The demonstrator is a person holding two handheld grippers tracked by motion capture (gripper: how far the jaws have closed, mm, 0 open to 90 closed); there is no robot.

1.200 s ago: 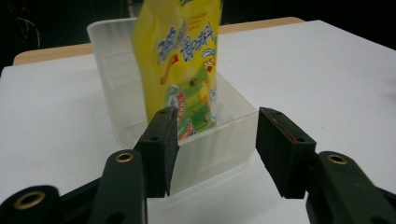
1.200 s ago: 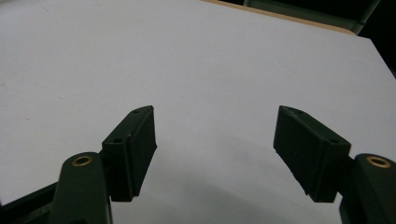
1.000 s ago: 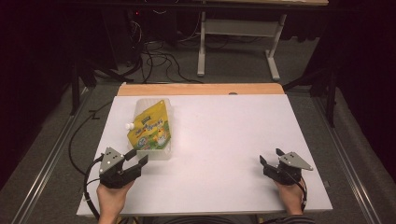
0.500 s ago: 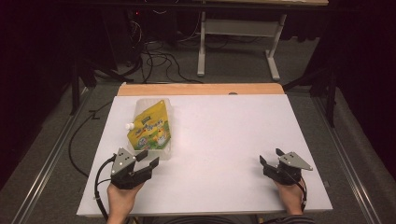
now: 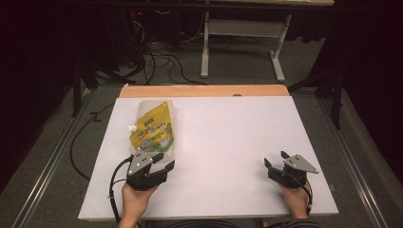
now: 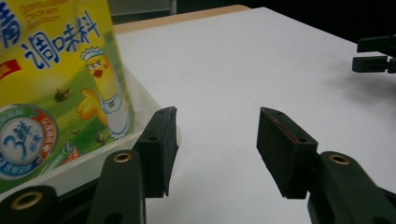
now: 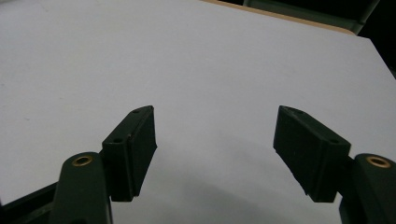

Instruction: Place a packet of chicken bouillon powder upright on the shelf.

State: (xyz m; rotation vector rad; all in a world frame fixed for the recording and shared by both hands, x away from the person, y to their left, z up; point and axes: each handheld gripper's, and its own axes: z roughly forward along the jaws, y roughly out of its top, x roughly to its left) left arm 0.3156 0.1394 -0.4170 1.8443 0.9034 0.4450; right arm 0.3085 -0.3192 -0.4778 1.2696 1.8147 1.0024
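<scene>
Nothing is gripped yet — the yellow seasoning pouch (image 5: 154, 130) lies in a clear tray (image 5: 167, 153) at the table's (image 5: 228, 142) left. The left gripper (image 5: 161, 161), fingers wide, sits just beside the tray's near corner; the right gripper (image 5: 273, 164) rests well apart, fingers wide, empty. The pickup itself is, I judge, all left to do.

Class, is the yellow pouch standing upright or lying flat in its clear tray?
Lying flat: the pouch rests face-up in the tray.
</scene>
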